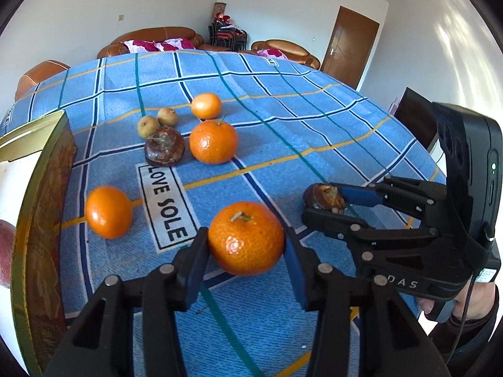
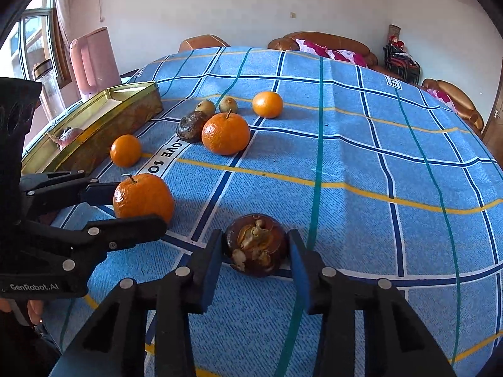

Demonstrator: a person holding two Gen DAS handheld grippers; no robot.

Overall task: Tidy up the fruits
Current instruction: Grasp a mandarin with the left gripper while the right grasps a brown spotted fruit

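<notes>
So far, by my reckoning, the sorting has barely begun: the gold tin [image 2: 103, 116] at the left of the right wrist view has a single reddish fruit [image 2: 69, 135] in it, as far as I can see, and every other fruit sits out on the blue checked cloth of the bench [image 2: 361, 169]. My left gripper [image 1: 246, 248] has its jaws part closed on a large tangerine [image 1: 246, 238], low in the centre of the left wrist view, both blue pads touching its flanks. Its green stalk stub points up and slightly away from me; the fruit is squat, so its short axis runs up through the stalk and its broad girth lies level between my pads. My right gripper [image 2: 255, 248] has its jaws drawn in on a dark brown mangosteen [image 2: 256, 245], low in the centre of the right wrist view, pads against both sides. Its dried calyx faces up toward the camera, so its stem axis stands roughly upright, tilted a little my way; it is near round with no real long axis. Both fruits seem to rest on the cloth, so I judge neither lifted yet. Left to do: a small tangerine [image 2: 125, 150] just beside the tin, a second mangosteen [image 2: 192, 126] touching another big tangerine [image 2: 225, 133], two small greenish fruits [image 2: 217, 105] behind them, and one more tangerine [image 2: 268, 104] farther back.
</notes>
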